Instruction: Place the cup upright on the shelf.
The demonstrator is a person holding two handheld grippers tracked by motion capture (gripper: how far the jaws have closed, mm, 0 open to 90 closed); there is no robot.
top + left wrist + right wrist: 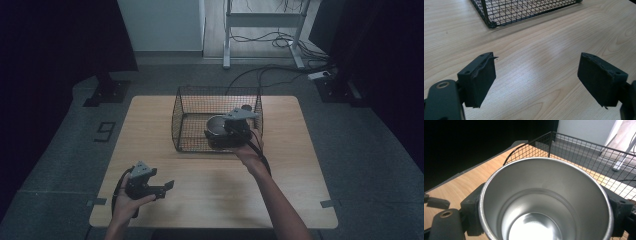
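A steel cup (544, 202) is clamped between the jaws of the right gripper (231, 131), held at the front right corner of the wire basket (190, 107), at about 1 o'clock from table centre. The cup is seen open and empty inside. The left gripper (150, 186) is held over the wooden table (210, 195) at 7 o'clock, jaws wide apart, nothing between them.
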